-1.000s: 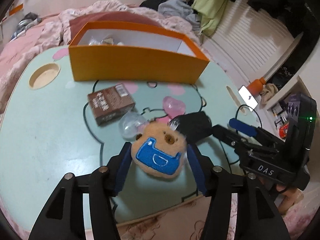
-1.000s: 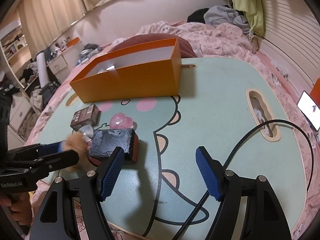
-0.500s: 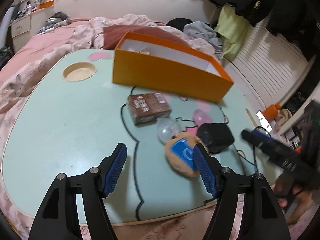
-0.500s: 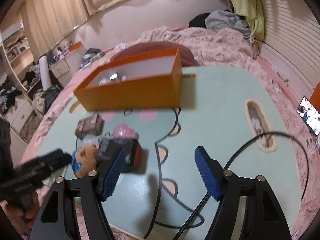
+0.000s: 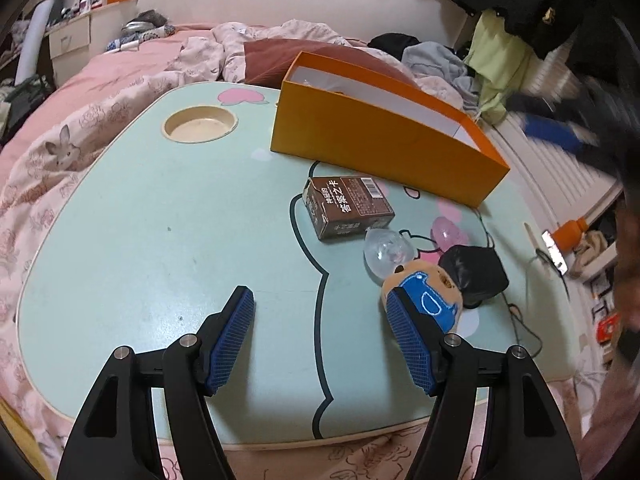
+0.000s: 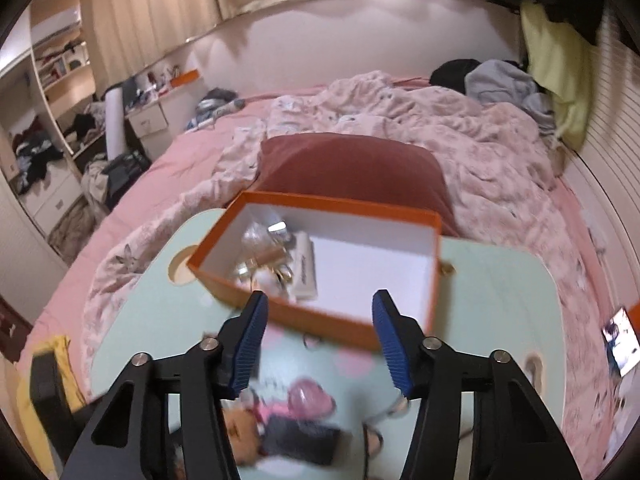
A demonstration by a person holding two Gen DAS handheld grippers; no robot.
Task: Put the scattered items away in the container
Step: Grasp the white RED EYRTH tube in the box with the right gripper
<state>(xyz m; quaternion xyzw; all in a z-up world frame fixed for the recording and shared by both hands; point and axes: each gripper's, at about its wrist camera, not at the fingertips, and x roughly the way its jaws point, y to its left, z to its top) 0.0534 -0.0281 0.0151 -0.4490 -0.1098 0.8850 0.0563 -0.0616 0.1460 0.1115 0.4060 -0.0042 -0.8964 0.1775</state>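
The orange box point(image 5: 384, 148) stands at the back of the mint-green table point(image 5: 160, 240). In front of it lie a brown carton point(image 5: 348, 208), a clear capsule point(image 5: 384, 252), a pink capsule point(image 5: 446, 234), a black pouch point(image 5: 476, 272) and a plush toy point(image 5: 424, 292). My left gripper point(image 5: 320, 312) is open and empty, with the plush just outside its right finger. My right gripper point(image 6: 320, 308) hovers high over the box's point(image 6: 372, 264) near wall. Its jaws are closing with nothing between them. Several small items point(image 6: 272, 256) lie in the box's left end.
A round cup recess point(image 5: 200, 124) sits at the table's far left. A black cable point(image 5: 520, 320) trails off the right edge near a lit phone point(image 6: 620, 340). A pink quilt and a dark red pillow point(image 6: 352, 168) surround the table.
My left gripper let go of the plush, widened and drew back to the left. My right gripper rose from beside the black pouch to above the box, and its jaws narrowed.
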